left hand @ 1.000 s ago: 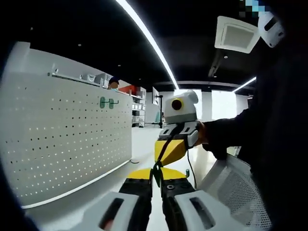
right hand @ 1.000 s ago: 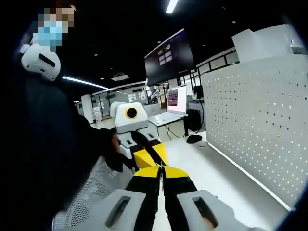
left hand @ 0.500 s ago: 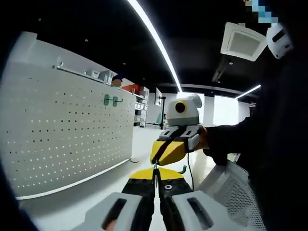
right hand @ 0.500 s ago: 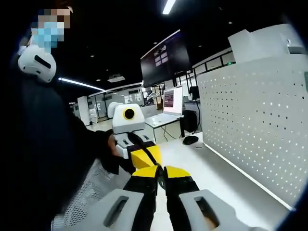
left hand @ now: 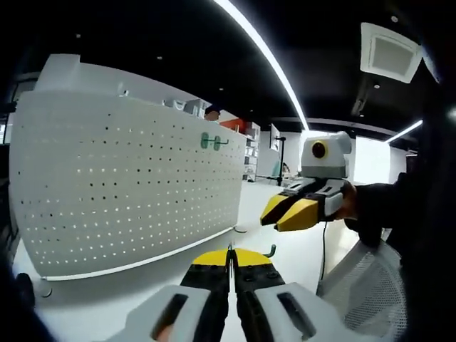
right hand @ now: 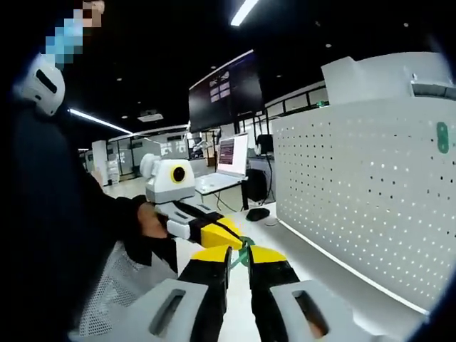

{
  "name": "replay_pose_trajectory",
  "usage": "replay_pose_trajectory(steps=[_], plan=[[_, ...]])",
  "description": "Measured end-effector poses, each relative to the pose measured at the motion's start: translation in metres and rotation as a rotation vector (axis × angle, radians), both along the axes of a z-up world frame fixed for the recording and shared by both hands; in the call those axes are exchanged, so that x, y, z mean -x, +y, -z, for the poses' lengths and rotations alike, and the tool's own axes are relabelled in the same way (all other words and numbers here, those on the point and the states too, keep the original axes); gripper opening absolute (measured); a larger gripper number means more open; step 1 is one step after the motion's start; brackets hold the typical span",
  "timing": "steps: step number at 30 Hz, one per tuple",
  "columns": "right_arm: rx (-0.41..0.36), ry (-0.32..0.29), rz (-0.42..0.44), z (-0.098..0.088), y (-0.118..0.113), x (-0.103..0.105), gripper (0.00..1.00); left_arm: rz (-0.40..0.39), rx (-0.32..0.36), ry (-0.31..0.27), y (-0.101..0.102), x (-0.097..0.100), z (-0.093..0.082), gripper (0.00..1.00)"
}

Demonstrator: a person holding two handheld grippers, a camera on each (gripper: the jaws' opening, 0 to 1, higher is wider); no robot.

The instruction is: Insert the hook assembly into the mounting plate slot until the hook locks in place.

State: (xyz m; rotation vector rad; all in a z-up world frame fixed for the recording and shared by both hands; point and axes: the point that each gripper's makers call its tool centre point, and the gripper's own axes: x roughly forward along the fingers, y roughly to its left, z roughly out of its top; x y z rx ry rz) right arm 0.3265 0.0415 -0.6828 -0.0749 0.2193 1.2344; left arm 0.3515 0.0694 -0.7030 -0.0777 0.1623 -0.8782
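My left gripper (left hand: 229,258) is shut on a small green hook (left hand: 270,250) whose curved end sticks out to the right of its yellow tips. A white pegboard plate (left hand: 128,192) stands to the left, with a green hook piece (left hand: 210,141) mounted high on it. My right gripper (left hand: 271,222) comes in from the right, jaws slightly apart, a short way off the hook. In the right gripper view, my right gripper (right hand: 241,255) is open, and the green hook (right hand: 246,248) shows in the gap, held by the left gripper (right hand: 234,237). The pegboard (right hand: 356,199) carries a green slot piece (right hand: 443,137).
A person in dark sleeves holds both grippers. A grey mesh chair back (left hand: 356,288) sits at the lower right, and also shows as mesh (right hand: 117,285) in the right gripper view. A desk with a monitor (right hand: 231,151) and a large wall screen (right hand: 224,89) stand behind. The white tabletop (left hand: 128,285) runs along the pegboard.
The right gripper's jaws have gone from shut to open and pulled back from the left gripper's tips. The left gripper stays shut on the hook. Both views have swung toward the pegboard.
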Motion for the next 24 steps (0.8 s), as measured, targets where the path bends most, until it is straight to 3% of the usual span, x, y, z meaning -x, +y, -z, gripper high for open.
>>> replay_pose_trajectory(steps=[9,13,17,19,24], plan=[[0.055,-0.102,0.062,0.004,0.016,-0.006,0.12,-0.103,-0.009,0.018,0.017,-0.012,0.003,0.01],[0.111,-0.162,0.151,0.008,0.018,-0.021,0.14,-0.135,-0.003,0.033,0.023,-0.016,0.004,0.01],[0.162,-0.205,0.151,0.016,0.028,-0.022,0.14,-0.153,0.003,0.042,0.026,-0.018,0.005,0.01],[0.172,-0.194,0.143,0.020,0.033,-0.020,0.14,-0.163,0.003,0.047,0.027,-0.019,0.005,0.01],[0.239,-0.272,0.168,0.027,0.042,-0.025,0.14,-0.167,0.011,0.057,0.028,-0.020,0.006,0.01]])
